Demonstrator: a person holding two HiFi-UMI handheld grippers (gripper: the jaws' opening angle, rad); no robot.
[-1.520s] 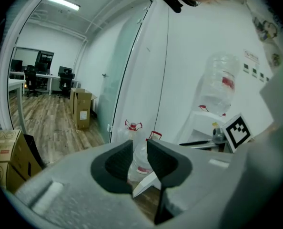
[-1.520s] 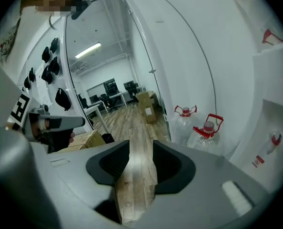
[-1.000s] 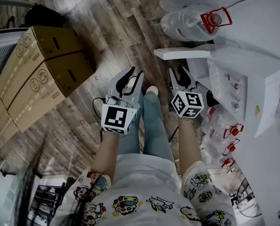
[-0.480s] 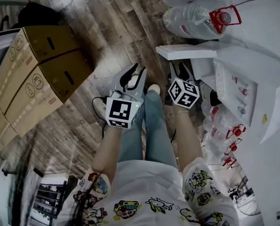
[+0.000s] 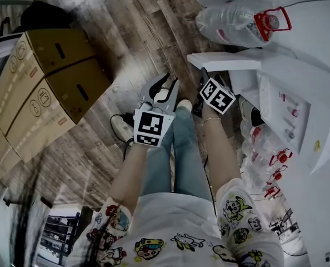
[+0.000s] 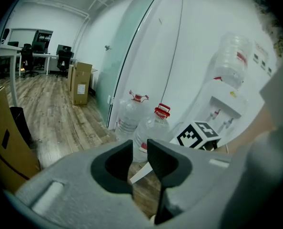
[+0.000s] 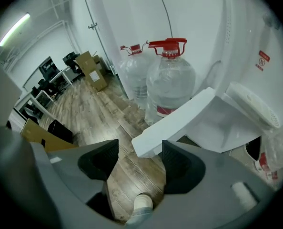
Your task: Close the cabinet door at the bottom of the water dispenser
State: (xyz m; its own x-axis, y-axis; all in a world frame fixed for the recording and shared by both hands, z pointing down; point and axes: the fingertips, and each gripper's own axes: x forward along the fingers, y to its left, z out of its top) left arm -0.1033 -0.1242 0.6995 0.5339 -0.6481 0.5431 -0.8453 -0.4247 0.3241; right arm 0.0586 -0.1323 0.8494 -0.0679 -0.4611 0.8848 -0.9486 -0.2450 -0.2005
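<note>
Cabinet door (image 5: pixel 226 62) stands open at 1 o'clock, off the water dispenser (image 5: pixel 290 93). Left gripper (image 6: pixel 139 149): jaws narrowly apart, empty. Right gripper (image 7: pixel 140 149): jaws have just been opening wide, nothing held, door edge ahead. I reckon it's the approach; next, push that edge shut.

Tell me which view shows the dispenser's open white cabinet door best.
The right gripper view: the open white cabinet door stands large and close, mid-frame. The head view shows only its top edge from above; the left gripper view, just a sliver.

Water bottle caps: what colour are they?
Red caps, each with a red carrying handle, on clear bottles. They show best in the right gripper view.
</note>
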